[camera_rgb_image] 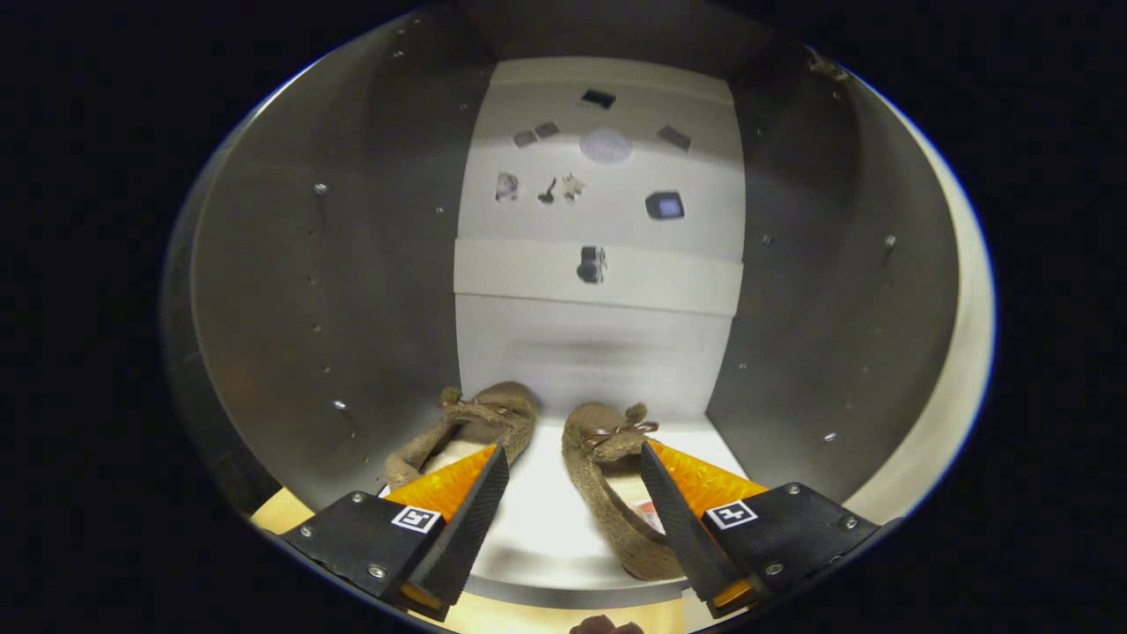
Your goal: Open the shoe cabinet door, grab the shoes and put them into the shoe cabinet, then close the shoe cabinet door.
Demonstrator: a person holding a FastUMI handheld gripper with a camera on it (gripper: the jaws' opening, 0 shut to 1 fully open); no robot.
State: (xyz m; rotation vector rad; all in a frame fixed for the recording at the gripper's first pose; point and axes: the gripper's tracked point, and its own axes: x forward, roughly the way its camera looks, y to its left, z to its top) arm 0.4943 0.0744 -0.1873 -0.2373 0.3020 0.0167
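I am looking straight into the open shoe cabinet [264,308], whose dark left wall, studded with small screws and peg holes, is filling the left of the frame. At lower left, the left shoe [467,427], a brown fuzzy slipper with a small bow, is lying on the pale cabinet shelf [537,519] with its toe toward the back panel; my left finger is overlapping its opening, though I cannot tell whether it is touching. I am holding my gripper [572,458] wide open at the bottom centre, with nothing clamped between its fingers and bare shelf showing in the gap. Just right of centre, the right shoe [603,475] is lying on the same shelf, apart from its mate, with my right finger crossing its side. In the upper centre, the white back panel [599,229] is carrying several small stickers [665,205]. The dark right wall is closing off the right of the frame.
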